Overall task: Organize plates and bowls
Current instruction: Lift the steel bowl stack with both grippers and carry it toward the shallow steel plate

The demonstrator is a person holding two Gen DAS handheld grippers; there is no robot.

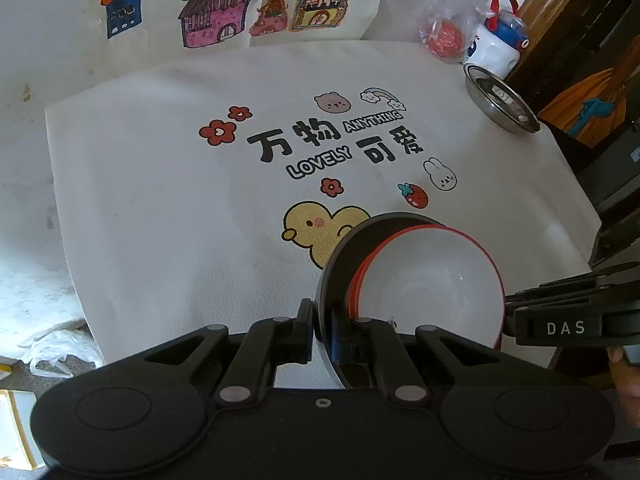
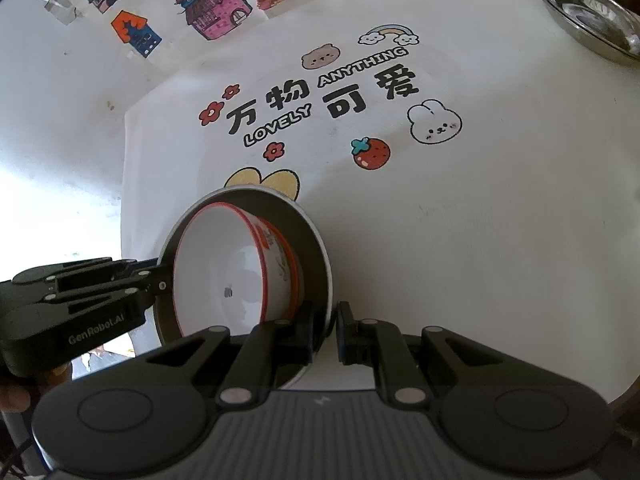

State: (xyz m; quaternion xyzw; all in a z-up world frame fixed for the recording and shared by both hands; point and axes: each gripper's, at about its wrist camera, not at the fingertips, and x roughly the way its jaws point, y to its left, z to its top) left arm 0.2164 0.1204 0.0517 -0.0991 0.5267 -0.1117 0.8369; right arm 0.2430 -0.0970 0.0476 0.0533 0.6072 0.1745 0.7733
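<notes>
Left wrist view: dark plate (image 1: 334,264) carrying the red-rimmed bowl (image 1: 424,280), over the tabletop (image 1: 160,220).
Left gripper (image 1: 322,330) and right gripper (image 2: 326,332) fingers clamp opposite rim edges; lower both evenly so the bowl doesn't slide.

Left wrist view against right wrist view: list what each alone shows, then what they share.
Only the left wrist view shows the white cartoon bottle with a red handle and the yellow duck print's face. Only the right shows the red lettering on the bowl's outer wall. Both show the red-rimmed white bowl inside the dark plate, and the steel dish.
</notes>
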